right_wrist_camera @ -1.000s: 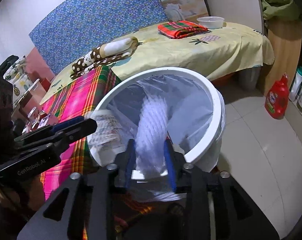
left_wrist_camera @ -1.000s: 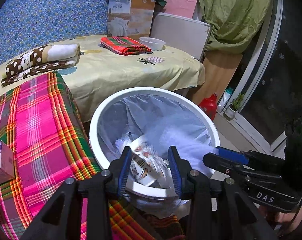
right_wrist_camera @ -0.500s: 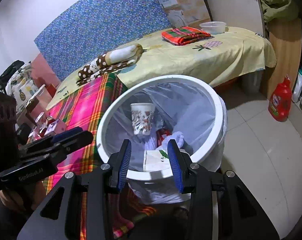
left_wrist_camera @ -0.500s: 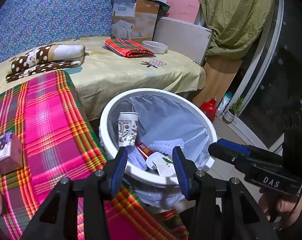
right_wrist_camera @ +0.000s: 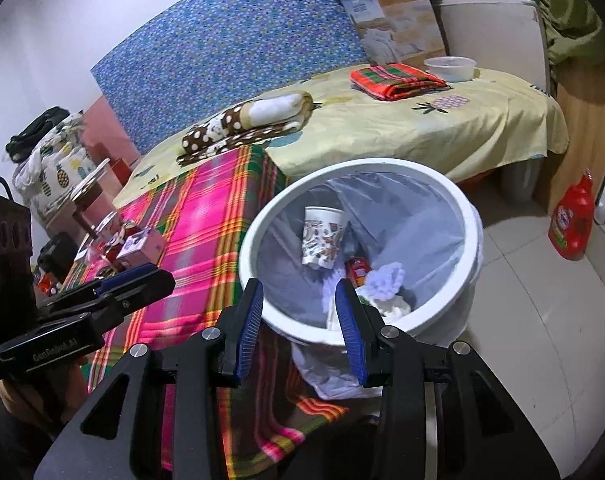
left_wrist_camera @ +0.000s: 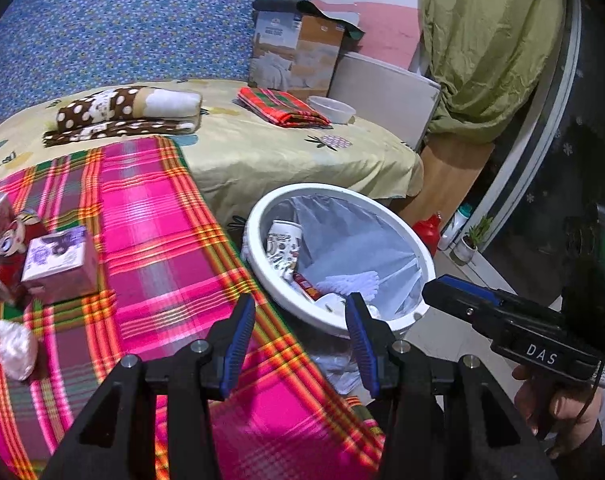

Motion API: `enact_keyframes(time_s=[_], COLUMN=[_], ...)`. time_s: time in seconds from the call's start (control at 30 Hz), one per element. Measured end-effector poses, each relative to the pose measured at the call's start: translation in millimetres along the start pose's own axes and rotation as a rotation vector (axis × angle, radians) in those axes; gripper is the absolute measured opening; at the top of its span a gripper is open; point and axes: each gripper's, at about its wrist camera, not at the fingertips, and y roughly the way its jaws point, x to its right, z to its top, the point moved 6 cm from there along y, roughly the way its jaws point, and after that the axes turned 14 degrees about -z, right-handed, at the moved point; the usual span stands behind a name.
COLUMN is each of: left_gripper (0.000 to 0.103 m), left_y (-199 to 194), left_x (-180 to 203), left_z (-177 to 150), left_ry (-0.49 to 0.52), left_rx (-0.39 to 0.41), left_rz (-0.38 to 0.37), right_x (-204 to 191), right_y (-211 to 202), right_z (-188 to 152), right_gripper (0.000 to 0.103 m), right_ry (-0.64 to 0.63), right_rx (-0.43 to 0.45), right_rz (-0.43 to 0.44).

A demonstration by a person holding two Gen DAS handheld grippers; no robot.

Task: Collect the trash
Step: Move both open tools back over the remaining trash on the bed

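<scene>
Hovering side by side near the rim of the white trash bin (right_wrist_camera: 468, 216), both tools are empty. The left tool (left_wrist_camera: 300, 320) has its blue-padded jaws apart with nothing between them; through the gap show the edge of the pink plaid cloth (left_wrist_camera: 150, 240) and the near rim of the bin. The right tool (right_wrist_camera: 298, 304) also stands with its jaws parted and grips nothing; it sits over the bin's near rim.

The bin, lined with a pale plastic bag, stands on the tiled floor (right_wrist_camera: 542, 320) just beside the plaid-covered counter. Inside it lie a patterned paper cup (right_wrist_camera: 322, 236) leaning against the far left wall, a small red packet (right_wrist_camera: 358, 268), a crumpled white tissue (right_wrist_camera: 386, 280) and some white paper beneath.

On the plaid cloth, well apart from the bin, rest a small purple-and-white box (left_wrist_camera: 58, 264) and a crumpled white wad (left_wrist_camera: 16, 344) near the left edge. Behind lies a bed with a yellow sheet (left_wrist_camera: 262, 148), carrying a polka-dot blanket (left_wrist_camera: 130, 108), a folded red plaid cloth (left_wrist_camera: 282, 106) and a white bowl (left_wrist_camera: 332, 109). A red bottle (right_wrist_camera: 572, 224) stands on the floor to the right.
</scene>
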Motion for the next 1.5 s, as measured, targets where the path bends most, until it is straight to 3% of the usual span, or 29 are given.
enact_keyframes(time_s=[1.1,1.5], left_gripper=[0.049,0.049], left_y=[-98,-129], left_x=[-57,-105], left_z=[-42,-54], left_ry=[-0.092,-0.176], left_rx=[0.110,0.145], left_rz=[0.194,0.298], right_x=[-90,-124], right_y=[-13,-6], right_z=[-18,-21], right_gripper=[0.040,0.040], right_ry=[-0.149,-0.205], right_rx=[0.000,-0.021], right_rz=[0.132,0.191])
